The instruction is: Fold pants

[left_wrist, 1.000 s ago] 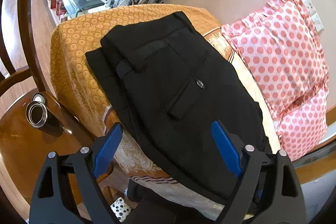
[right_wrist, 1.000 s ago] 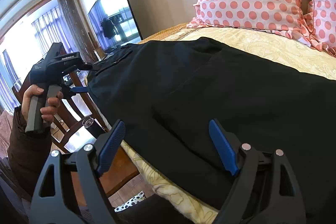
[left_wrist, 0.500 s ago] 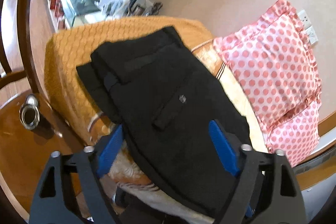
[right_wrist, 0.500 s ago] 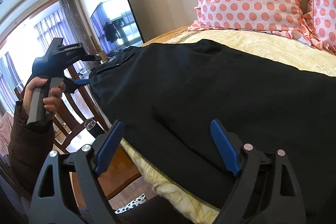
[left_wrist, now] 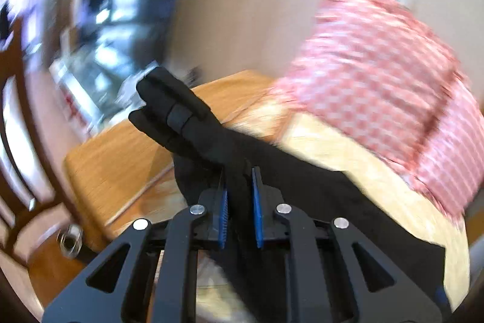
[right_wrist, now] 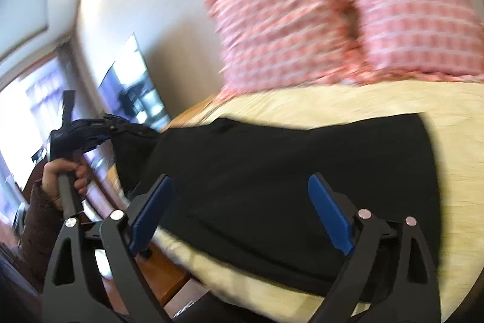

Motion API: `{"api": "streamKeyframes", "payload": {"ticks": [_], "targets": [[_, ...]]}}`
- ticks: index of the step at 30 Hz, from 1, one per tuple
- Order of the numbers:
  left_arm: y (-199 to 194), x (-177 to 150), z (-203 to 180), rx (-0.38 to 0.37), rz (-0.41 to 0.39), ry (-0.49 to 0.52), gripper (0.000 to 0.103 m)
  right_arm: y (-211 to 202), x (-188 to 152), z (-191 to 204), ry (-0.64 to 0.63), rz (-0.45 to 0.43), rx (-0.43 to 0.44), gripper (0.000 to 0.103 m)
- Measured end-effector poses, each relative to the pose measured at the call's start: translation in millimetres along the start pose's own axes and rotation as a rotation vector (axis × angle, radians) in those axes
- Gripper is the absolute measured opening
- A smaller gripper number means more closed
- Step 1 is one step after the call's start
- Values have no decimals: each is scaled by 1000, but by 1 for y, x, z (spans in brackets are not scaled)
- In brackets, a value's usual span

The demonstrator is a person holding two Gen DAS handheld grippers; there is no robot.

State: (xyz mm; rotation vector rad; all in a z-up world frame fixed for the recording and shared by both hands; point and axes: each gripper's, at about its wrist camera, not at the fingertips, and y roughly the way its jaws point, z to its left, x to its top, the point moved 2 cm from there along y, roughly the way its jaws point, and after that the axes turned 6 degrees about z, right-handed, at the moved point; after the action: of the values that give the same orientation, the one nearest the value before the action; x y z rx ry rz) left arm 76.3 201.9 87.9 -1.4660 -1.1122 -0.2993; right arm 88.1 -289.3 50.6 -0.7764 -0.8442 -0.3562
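Note:
Black pants (right_wrist: 287,171) lie across the yellow bed cover. My left gripper (left_wrist: 240,186) is shut on the waistband end of the pants (left_wrist: 193,123) and holds it lifted off the bed. In the right wrist view the left gripper (right_wrist: 103,130) shows at the left, held by a hand, with the fabric rising to it. My right gripper (right_wrist: 239,199) is open and empty, hovering over the near edge of the pants. Both views are motion blurred.
Two pink dotted pillows (right_wrist: 332,20) lean on the wall at the bed's head. An orange cover (left_wrist: 121,159) lies at the bed's left end. A wooden chair (left_wrist: 18,141) and a metal cup (left_wrist: 71,241) on a wooden table stand left of the bed. A TV (right_wrist: 136,99) is behind.
My left gripper has closed on the waistband end of the pants and lifted it. The right gripper stayed open and swung to look further right along the bed.

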Motion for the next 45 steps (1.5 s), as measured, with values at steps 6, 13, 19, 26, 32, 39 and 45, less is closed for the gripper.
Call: {"api": "streamKeyframes", "payload": {"ticks": [6,13,19,26,32,39,45], "targets": [[-29,-18,-152,-240,-31,333,13,-57,-2,-56,120,-115,-143,91],[-45,-148,-287,-568,173,740,13,-96,-23,-105,242,-157,-275,92],[-22,-202,-291,-560,302,844,13,-110,-29,-127,298,-168,-321,92],[-64,-189,-278,-651,250,826,2,-116,-19,-132,319,-205,-301,92],[-31,-232,-283,-636,423,877,0,-101,8,-120,302,-167,-213,92],[-53,-192,-243,-655,356,784,3,-28,42,-117,210,106,-241,74],[-30,-157,-209,-516,319,653,76,19,43,-123,162,247,-254,59]]}}
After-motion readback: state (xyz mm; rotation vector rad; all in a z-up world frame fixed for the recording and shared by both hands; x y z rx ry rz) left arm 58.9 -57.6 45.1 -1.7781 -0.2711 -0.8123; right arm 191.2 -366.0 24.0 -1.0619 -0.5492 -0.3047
